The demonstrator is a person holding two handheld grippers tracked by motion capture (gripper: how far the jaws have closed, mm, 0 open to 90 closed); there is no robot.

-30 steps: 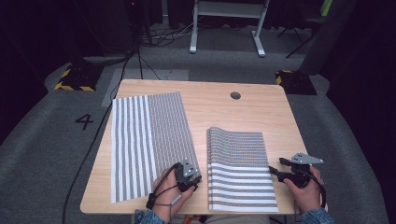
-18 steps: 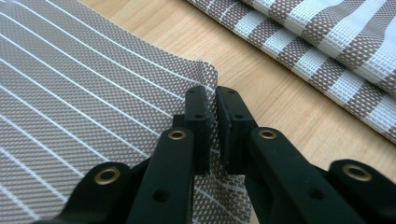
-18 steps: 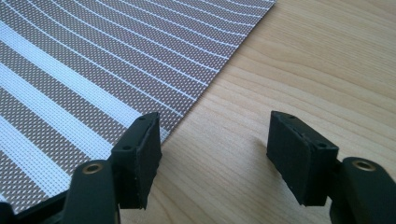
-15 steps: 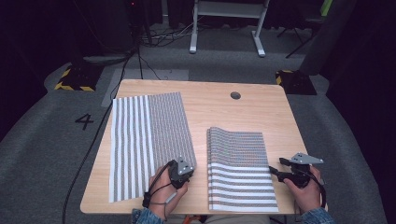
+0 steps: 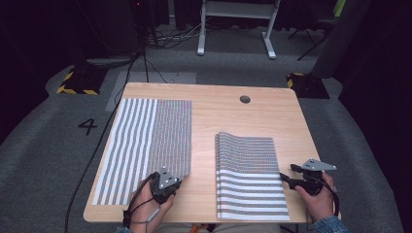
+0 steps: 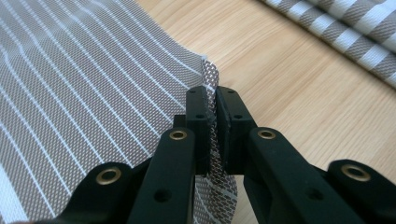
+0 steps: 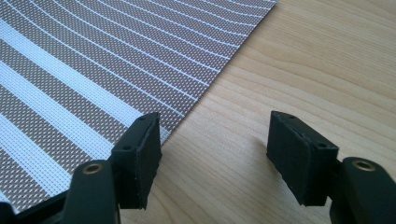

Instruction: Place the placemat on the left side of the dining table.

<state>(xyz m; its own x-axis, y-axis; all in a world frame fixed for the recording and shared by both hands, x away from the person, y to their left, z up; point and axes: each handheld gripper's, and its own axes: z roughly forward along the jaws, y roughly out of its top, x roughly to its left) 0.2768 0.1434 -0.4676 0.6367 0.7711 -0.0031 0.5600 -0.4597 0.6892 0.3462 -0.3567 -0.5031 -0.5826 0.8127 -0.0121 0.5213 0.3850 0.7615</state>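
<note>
1. High view: two striped mats lay on the wooden worktop (image 5: 214, 109). Taking the cable hole (image 5: 245, 99) near the far edge as landmark, the single flat mat (image 5: 145, 145) lay to its left and nearer the person, and the folded stack of mats (image 5: 248, 177) lay just right of it, nearer again. The left tool (image 5: 176, 183) sat at the flat mat's near right corner. The right tool (image 5: 286, 175) rested beside the stack's right edge, far on the near side of the hole.

2. Left gripper view: the left tool (image 6: 211, 108) had just closed, and its jaws were pinched nearly together on the flat mat's (image 6: 88, 88) corner, with the mesh edge standing up between the pads. The bite looked pretty thin, so my guess is the corner could slip out if it gets pulled fast or sideways. Dragging from one corner could also skew the mat or crease it instead of folding it cleanly. The stack (image 6: 345, 28) showed at the top right.

3. Right gripper view: the right tool (image 7: 214, 154) stood wide apart and held nothing. Its one pad sat over the stack's (image 7: 93, 70) edge, but I couldn't tell if it touched; the other hung over bare worktop (image 7: 289, 60). If it nudges that edge, the stack could shift out of square.
</note>
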